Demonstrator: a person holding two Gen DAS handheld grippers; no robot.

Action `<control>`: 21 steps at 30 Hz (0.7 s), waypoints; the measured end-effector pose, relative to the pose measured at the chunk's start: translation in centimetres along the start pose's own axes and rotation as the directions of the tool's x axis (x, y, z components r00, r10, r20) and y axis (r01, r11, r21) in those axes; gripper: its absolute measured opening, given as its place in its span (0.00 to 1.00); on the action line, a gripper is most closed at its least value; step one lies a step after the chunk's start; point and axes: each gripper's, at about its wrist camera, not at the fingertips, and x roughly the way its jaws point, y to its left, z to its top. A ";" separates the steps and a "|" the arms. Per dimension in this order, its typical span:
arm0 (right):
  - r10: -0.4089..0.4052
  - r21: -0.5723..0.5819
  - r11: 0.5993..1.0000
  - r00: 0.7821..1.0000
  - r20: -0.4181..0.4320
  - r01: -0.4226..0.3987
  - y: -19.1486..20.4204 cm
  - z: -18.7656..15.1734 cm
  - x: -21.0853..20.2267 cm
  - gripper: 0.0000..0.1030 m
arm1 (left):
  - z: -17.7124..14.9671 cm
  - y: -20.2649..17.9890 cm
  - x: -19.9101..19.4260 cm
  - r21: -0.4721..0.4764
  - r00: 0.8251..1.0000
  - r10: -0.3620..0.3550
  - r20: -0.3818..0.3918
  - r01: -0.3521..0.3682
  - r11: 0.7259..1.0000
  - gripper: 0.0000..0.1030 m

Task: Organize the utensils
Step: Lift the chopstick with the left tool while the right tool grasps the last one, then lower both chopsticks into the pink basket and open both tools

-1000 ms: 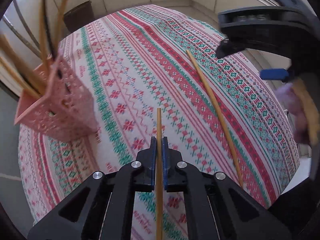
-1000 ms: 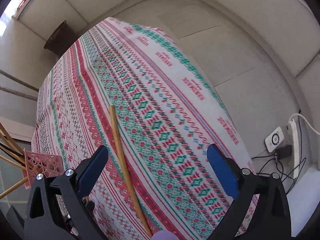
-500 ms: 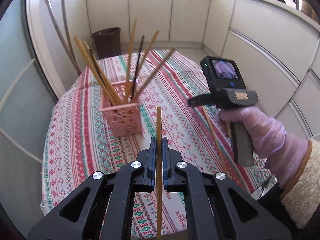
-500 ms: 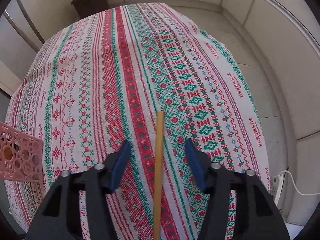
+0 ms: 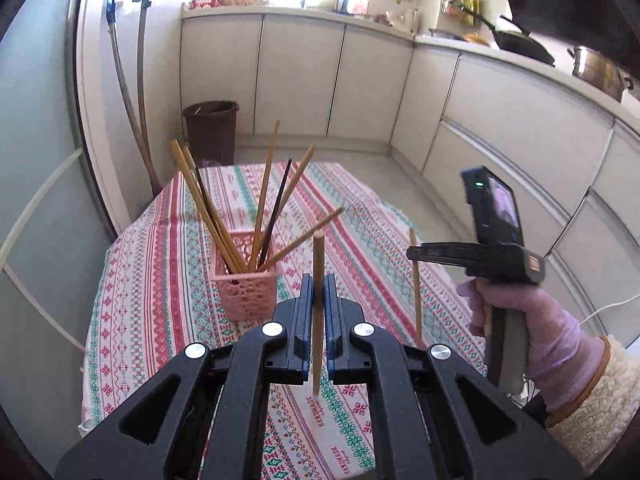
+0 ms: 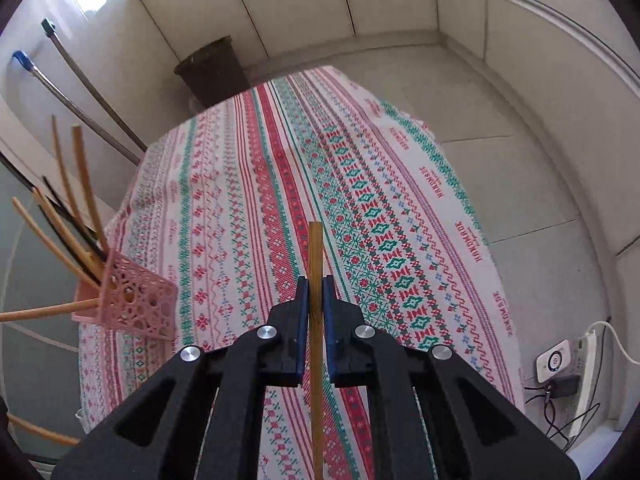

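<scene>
- Left wrist view: the left tool (image 5: 316,300) is seen clamped on a pale chopstick (image 5: 318,280), which stands nearly upright between the blue pads, clear of the patterned cloth on the counter (image 5: 160,280).
- Just ahead of that tool and slightly to its left, a pink perforated basket (image 5: 246,284) is seen on the cloth, already loaded with a fan of wooden chopsticks and a dark one.
- Right wrist view: the right tool (image 6: 316,304) has just been closing, and its pads are now pressed on a second, darker chopstick (image 6: 316,272); no other loose chopstick is seen on the cloth.
- The step in hand is judged to be the carry: both sticks are gripped and lifted, and the drop into the basket is not yet done.
- For the next move, each stick would need to be brought over the basket's open top, tipped so its lower end enters among the sticks already there, and only then released. The crowded fan may deflect an incoming end.
- Only in the left wrist view is the right tool shown from outside, held in a gloved hand (image 5: 528,312) to the right of the basket with its stick hanging below, along with kitchen cabinets beyond.
- Only in the right wrist view is the basket shown from its side at the frame's left edge, with a power strip (image 6: 584,368) on the floor at right.
</scene>
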 end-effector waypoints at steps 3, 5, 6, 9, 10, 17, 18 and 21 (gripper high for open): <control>0.040 0.010 0.999 0.996 0.079 -0.041 -0.3 0.2 -3.8 0.07 | 0.8 0.0 -1.2 -0.015 0.999 -0.016 0.032 0.017 1.000 0.05; 0.066 0.008 0.998 0.990 0.122 -0.067 -0.6 0.4 -6.4 0.07 | 1.9 0.0 -1.8 -0.027 0.998 -0.031 0.055 0.033 0.999 0.05; 0.083 0.008 0.996 0.987 0.139 -0.085 -0.5 0.4 -7.5 0.07 | 2.7 0.0 -2.3 -0.036 0.997 -0.043 0.071 0.046 0.998 0.05; 0.098 -0.013 0.995 0.973 0.208 -0.097 0.6 1.1 -10.0 0.07 | 5.5 -0.1 -3.9 -0.042 0.990 -0.060 0.126 0.066 0.997 0.05; 0.104 -0.021 0.995 0.967 0.232 -0.102 0.9 1.4 -10.8 0.07 | 6.5 -0.2 -4.5 -0.036 0.988 -0.054 0.147 0.060 0.998 0.05; 0.154 -0.041 0.988 0.925 0.348 -0.149 2.1 4.0 -15.0 0.07 | 12.0 0.4 -8.6 -0.043 0.950 0.008 0.311 0.006 0.999 0.05; 0.163 -0.040 0.986 0.921 0.353 -0.159 2.2 4.4 -15.3 0.07 | 12.5 0.8 -8.6 -0.052 0.947 0.024 0.321 -0.008 0.999 0.05; 0.180 -0.037 0.983 0.913 0.366 -0.180 2.4 5.3 -15.5 0.07 | 13.1 1.7 -7.6 -0.071 0.941 0.080 0.330 -0.060 0.996 0.05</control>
